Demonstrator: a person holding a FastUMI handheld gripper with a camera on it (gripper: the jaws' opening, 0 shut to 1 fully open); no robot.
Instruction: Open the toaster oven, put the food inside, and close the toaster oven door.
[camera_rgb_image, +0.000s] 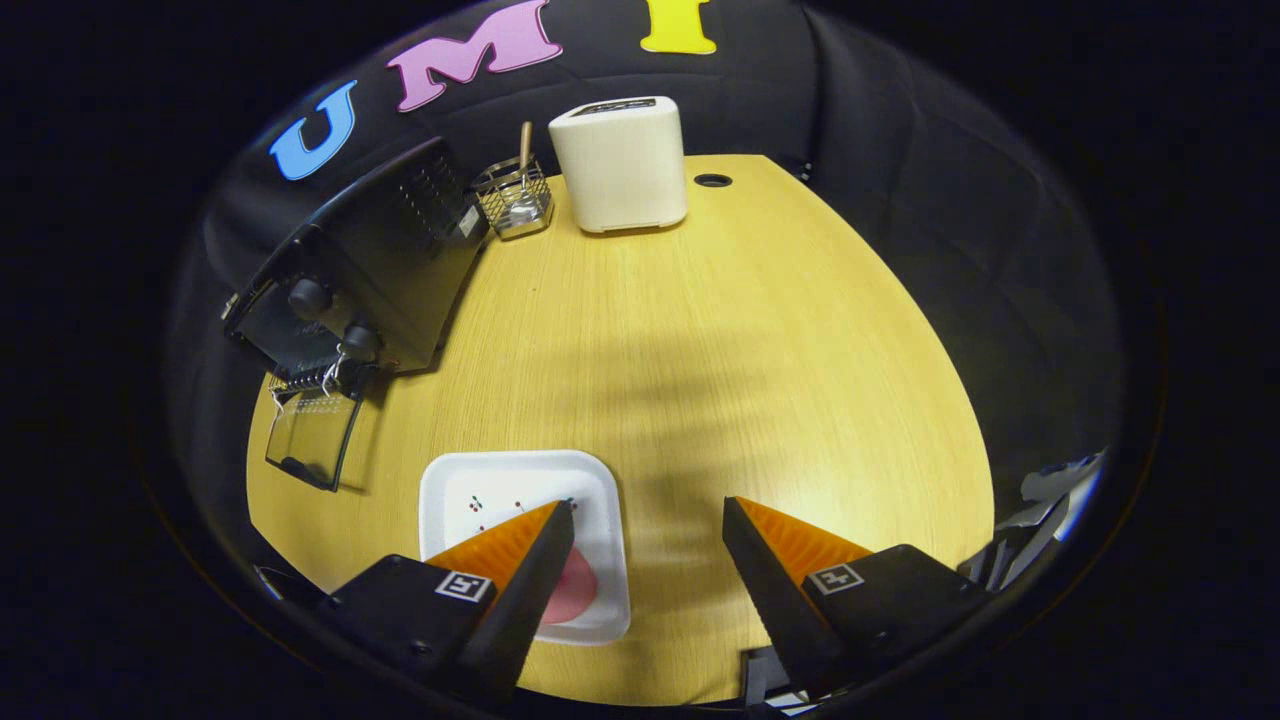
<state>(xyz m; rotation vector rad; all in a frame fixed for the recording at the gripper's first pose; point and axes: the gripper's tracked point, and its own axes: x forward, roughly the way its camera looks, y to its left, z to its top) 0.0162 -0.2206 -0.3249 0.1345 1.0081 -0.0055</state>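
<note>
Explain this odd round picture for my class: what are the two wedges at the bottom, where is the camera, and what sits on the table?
The camera rides on a hand-held gripper and looks forward along its two jaws, the wedges you see. They stand open and hold nothing. Below lies a light wooden table. Under the left jaw sits a white square plate with a pink piece of food on it. Further off to the left is a black toaster oven, its glass door already folded down. Behind stand a wire mesh utensil holder and a cream boxy appliance.
</note>
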